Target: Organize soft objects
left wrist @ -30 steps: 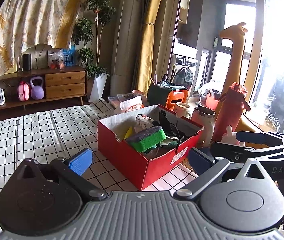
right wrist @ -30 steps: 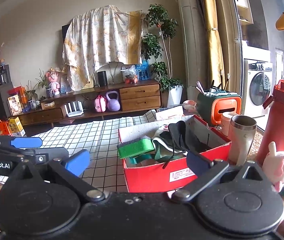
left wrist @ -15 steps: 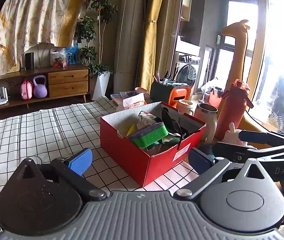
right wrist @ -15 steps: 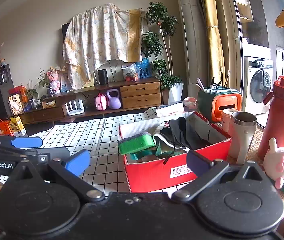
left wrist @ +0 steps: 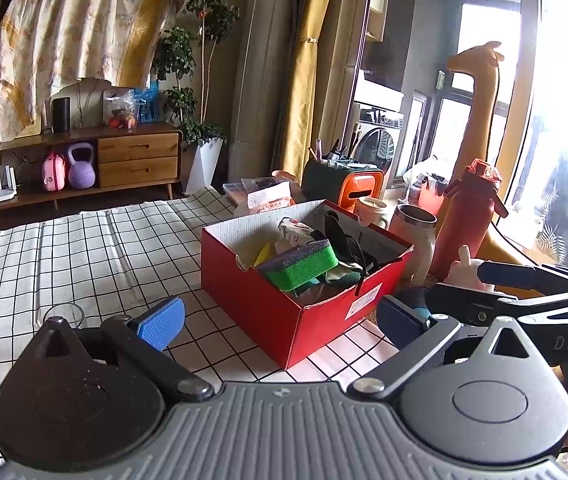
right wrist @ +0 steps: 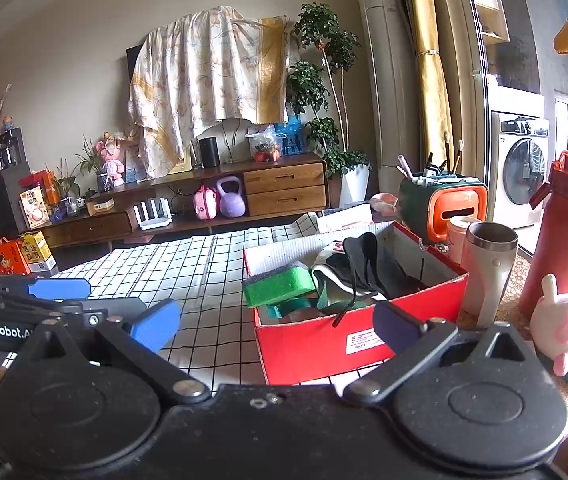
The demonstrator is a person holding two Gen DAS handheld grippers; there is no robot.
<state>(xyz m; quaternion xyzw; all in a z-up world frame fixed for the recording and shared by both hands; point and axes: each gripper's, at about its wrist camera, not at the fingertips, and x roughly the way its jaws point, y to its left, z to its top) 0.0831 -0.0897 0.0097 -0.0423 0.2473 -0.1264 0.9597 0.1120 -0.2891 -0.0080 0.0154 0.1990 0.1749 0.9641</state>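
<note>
A red cardboard box (left wrist: 284, 312) (right wrist: 324, 340) stands on the checked tablecloth. It holds a green sponge (left wrist: 304, 266) (right wrist: 278, 286), black fabric (right wrist: 364, 260), a patterned cloth (left wrist: 294, 228) and other soft items. My left gripper (left wrist: 280, 322) is open and empty, a little in front of the box. My right gripper (right wrist: 276, 326) is open and empty, in front of the box too. A pink and white plush toy (right wrist: 564, 326) (left wrist: 464, 268) lies right of the box. The right gripper's fingers (left wrist: 524, 276) show at the right of the left wrist view.
A steel tumbler (right wrist: 488, 272), a red bottle (right wrist: 564, 236), a white mug (left wrist: 372, 210) and an orange-green desk organiser (right wrist: 444, 204) stand behind and right of the box. A small glass (left wrist: 64, 314) stands on the cloth at the left. A giraffe figure (left wrist: 480, 108) stands by the window.
Both grippers have drawn back slightly from the box and stayed open. The box contents have not moved.
</note>
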